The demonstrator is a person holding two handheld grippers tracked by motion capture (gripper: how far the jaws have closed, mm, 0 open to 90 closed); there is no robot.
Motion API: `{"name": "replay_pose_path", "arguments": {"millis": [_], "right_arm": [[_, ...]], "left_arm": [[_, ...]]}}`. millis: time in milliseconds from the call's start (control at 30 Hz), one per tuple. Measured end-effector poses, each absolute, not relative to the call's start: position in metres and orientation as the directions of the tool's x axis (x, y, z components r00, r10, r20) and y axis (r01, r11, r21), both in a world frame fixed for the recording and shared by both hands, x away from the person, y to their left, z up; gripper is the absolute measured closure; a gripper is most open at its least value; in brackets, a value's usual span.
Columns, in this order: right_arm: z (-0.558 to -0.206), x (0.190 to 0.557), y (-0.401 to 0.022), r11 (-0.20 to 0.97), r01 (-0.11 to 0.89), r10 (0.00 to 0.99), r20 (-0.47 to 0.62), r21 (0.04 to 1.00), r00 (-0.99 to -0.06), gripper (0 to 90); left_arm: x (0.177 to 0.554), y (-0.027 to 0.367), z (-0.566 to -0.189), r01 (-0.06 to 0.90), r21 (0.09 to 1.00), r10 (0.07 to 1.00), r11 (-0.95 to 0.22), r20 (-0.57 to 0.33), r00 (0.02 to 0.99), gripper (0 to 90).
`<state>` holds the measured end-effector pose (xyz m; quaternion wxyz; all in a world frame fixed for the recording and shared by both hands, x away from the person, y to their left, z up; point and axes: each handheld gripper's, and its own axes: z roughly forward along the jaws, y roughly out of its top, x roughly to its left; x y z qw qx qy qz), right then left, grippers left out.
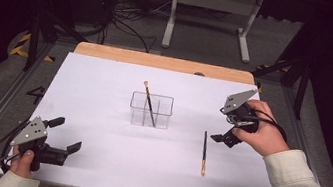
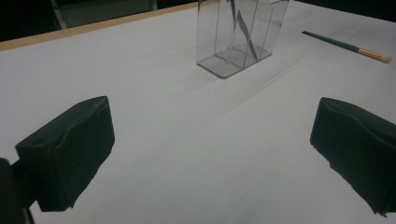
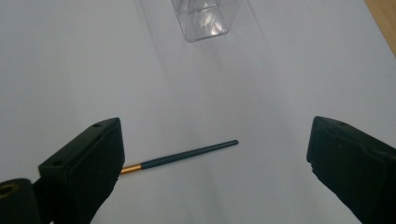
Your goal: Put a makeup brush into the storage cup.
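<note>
With both grippers' jaws spread and empty, the right gripper (image 1: 226, 136) hovers at centre-right beside the loose brush (image 1: 204, 153) — a shallow pinch could roll it away, or a careless drop could tip the clear holder (image 1: 151, 110).

Nothing here can be read. Standing over the bench (image 1: 92, 163), I find no lettering, label, brand or number on its white sheet, on the clear divided holder (image 1: 150, 110) at its middle, or on the two dark-handled brushes, the one standing in that holder (image 1: 149, 103) and the one lying to its right (image 1: 204, 152). The grey plates on the claws are bare. The yellow-and-black striping on the floor, left of the holder (image 1: 21, 45), carries no words.
</note>
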<state>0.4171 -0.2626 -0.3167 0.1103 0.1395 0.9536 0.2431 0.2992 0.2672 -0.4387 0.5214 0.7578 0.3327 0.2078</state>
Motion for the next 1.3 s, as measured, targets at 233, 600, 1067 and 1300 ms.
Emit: {"name": "replay_pose_path", "arguments": {"millis": [233, 600, 1067, 1300], "right_arm": [[-0.318, 0.417, -0.257, 0.862, 0.218, 0.315, -0.145, 0.458, -0.938, 4.8], [-0.325, 0.416, -0.248, 0.901, 0.191, 0.261, -0.133, 0.389, -0.956, 5.4], [-0.336, 0.417, -0.241, 0.922, 0.191, 0.239, -0.106, 0.337, -0.965, 5.2], [-0.345, 0.418, -0.240, 0.925, 0.186, 0.228, -0.093, 0.330, -0.969, 5.1]], "left_arm": [[0.300, 0.266, -0.439, 0.287, 0.929, 0.718, -0.234, -0.034, 0.695, 0.6], [0.301, 0.266, -0.439, 0.286, 0.929, 0.716, -0.234, -0.034, 0.698, 0.6], [0.299, 0.267, -0.439, 0.288, 0.928, 0.717, -0.235, -0.035, 0.696, 0.6], [0.300, 0.266, -0.439, 0.287, 0.929, 0.717, -0.235, -0.034, 0.697, 0.6]]}}
